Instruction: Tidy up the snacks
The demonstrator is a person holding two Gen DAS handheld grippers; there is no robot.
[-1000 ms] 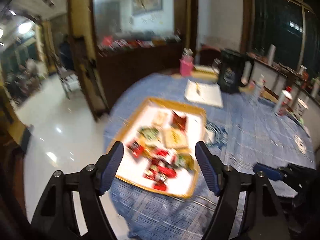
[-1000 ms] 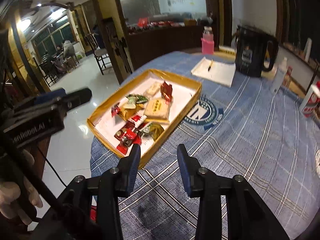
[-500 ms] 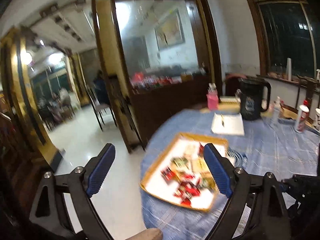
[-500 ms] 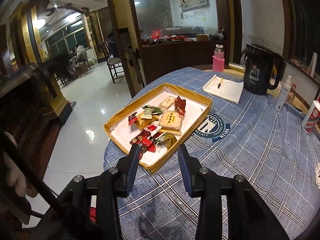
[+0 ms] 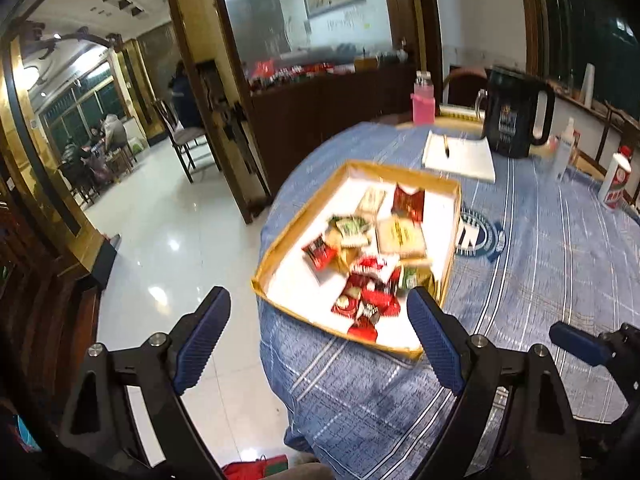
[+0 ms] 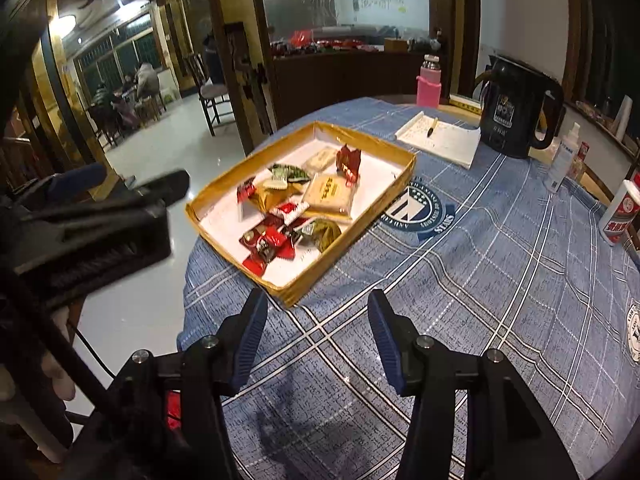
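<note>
A shallow gold-edged tray [image 6: 394,184] with a white floor sits on the blue checked tablecloth near the table's left edge; it also shows in the left wrist view [image 5: 452,232]. Several wrapped snacks [image 6: 288,208] lie heaped in it: red packets, a green one, a tan biscuit pack [image 6: 330,194]. The snacks show blurred in the left wrist view [image 5: 372,256]. My left gripper [image 5: 320,340] is open and empty, held above the table's near edge short of the tray. My right gripper [image 6: 316,336] is open and empty over the cloth in front of the tray's near corner.
A notepad with a pen [image 6: 440,138], a black electric kettle [image 6: 516,110], a pink bottle [image 6: 429,84], a spray bottle [image 6: 562,160] and a red-and-white bottle [image 6: 622,212] stand at the back and right. The table edge drops to a tiled floor on the left.
My right gripper has opened wider. My left gripper swung up and away, then came back down toward the tray, staying open. The snacks have not moved.
</note>
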